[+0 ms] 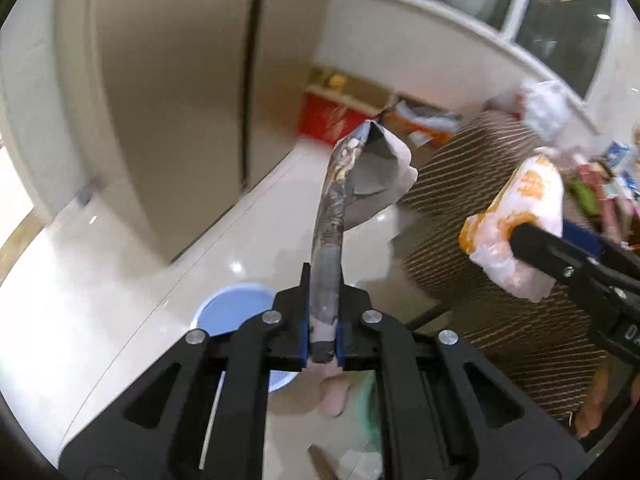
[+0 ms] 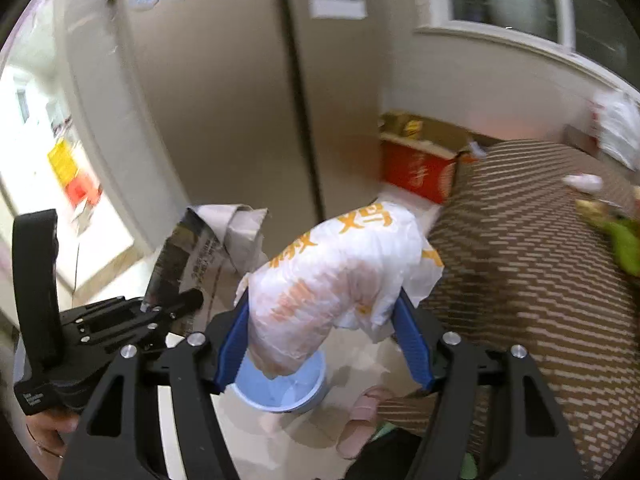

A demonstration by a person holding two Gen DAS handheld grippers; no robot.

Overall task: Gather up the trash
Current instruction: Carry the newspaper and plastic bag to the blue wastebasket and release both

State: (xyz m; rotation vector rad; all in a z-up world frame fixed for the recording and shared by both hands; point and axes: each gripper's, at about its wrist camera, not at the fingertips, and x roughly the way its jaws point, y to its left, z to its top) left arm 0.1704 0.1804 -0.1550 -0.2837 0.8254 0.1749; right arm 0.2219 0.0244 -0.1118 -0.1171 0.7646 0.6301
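Observation:
My left gripper (image 1: 323, 322) is shut on a folded newspaper sheet (image 1: 340, 184) that sticks up and away from the jaws. The same newspaper (image 2: 212, 236) and left gripper (image 2: 168, 304) show at the left of the right wrist view. My right gripper (image 2: 324, 316) is shut on a crumpled white wrapper with orange print (image 2: 340, 264), pressed between the blue pads. That wrapper (image 1: 520, 216) and the right gripper (image 1: 520, 236) appear at the right of the left wrist view. A light blue bin (image 2: 280, 388) stands on the floor right under the wrapper; the bin (image 1: 228, 312) lies below my left jaws.
A table with a brown striped cloth (image 2: 520, 260) fills the right, with food packets and a green item (image 2: 624, 244) on it. A tall beige fridge (image 2: 240, 100) stands behind. A red carton (image 2: 416, 168) sits on the glossy floor by the wall. Pink slippers (image 2: 360, 416) stand beside the bin.

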